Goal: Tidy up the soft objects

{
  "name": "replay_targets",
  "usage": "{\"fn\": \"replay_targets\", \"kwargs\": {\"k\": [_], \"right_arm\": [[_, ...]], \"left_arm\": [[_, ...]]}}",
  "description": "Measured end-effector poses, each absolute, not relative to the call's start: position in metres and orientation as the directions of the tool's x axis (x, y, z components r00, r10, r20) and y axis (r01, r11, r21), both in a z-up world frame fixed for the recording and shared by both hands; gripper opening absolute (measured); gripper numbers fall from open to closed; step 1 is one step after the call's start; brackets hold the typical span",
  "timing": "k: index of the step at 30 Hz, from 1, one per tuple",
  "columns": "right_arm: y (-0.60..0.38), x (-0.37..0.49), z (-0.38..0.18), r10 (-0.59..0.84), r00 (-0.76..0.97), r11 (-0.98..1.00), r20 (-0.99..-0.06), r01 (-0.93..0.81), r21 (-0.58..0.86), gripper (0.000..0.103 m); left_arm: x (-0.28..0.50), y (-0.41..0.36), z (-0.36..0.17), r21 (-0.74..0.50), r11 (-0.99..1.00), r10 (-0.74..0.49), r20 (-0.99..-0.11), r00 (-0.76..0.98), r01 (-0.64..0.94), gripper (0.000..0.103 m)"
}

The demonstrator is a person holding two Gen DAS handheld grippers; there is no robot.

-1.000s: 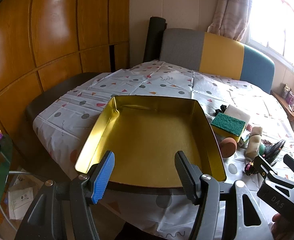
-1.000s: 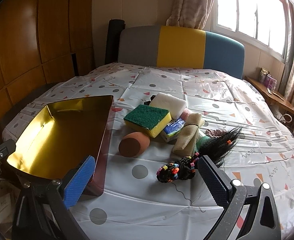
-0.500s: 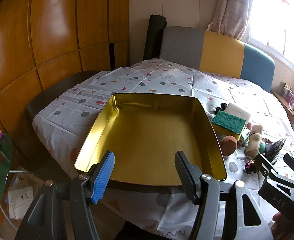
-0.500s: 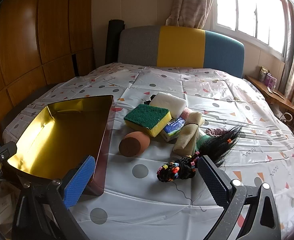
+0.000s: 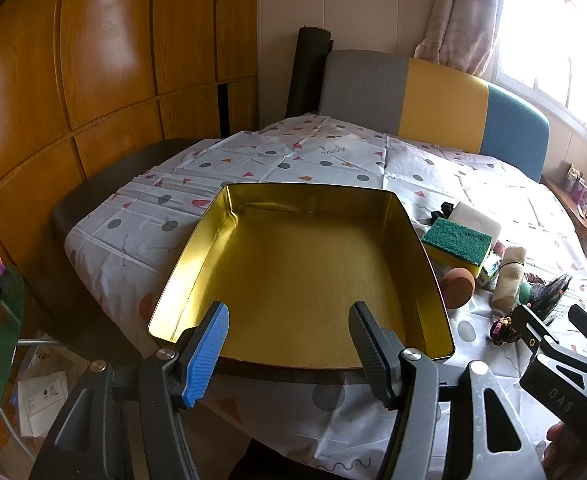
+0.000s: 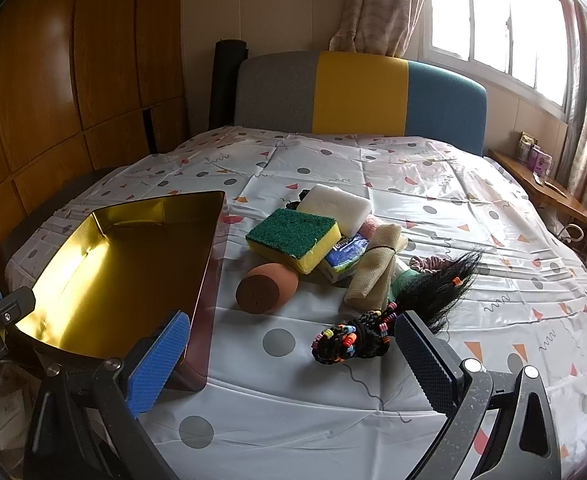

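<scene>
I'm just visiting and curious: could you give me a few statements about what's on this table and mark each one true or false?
1. The gold tin is empty. True.
2. The green-topped sponge lies inside the tin. False: it sits on the tablecloth beside the tin, partly on a white block.
3. The right hand-held gripper is clamped on the brown egg-shaped sponge. False: its jaws stand open, holding nothing.
4. The left hand-held gripper holds nothing. True.
5. A bundle of hair ties with colourful beads lies nearest the right hand-held gripper. True.
</scene>
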State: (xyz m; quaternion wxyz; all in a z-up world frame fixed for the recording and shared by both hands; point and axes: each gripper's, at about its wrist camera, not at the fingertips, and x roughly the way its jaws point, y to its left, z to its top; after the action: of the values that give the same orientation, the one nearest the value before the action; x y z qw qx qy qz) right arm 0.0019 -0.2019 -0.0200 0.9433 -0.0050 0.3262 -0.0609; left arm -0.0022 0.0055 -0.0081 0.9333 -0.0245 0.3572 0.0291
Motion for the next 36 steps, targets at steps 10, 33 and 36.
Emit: {"fn": "replay_targets", "kwargs": {"k": [10, 33, 36], "right_arm": [[-0.204, 0.003, -0.019, -0.117, 0.78, 0.993, -0.614, 0.113, -0.045, 0.103], [-0.39, 0.023, -0.002, -0.21, 0.757, 0.938, -0.619, 0.334, 0.091, 0.103], [-0.415, 0.023, -0.016, -0.191, 0.742, 0.917, -0.642, 0.368, 0.152, 0.103]], "left_arm": [[-0.002, 0.004, -0.009, -0.02, 0.998, 0.034, -0.672, 0.739, -0.065, 0.063], [0.034, -0.091, -0.008, -0.068, 0.921, -0.303, -0.745, 0.595, 0.383, 0.074], [0.047, -0.113, -0.012, -0.05, 0.898, -0.313, -0.77, 0.555, 0.437, 0.074]]}}
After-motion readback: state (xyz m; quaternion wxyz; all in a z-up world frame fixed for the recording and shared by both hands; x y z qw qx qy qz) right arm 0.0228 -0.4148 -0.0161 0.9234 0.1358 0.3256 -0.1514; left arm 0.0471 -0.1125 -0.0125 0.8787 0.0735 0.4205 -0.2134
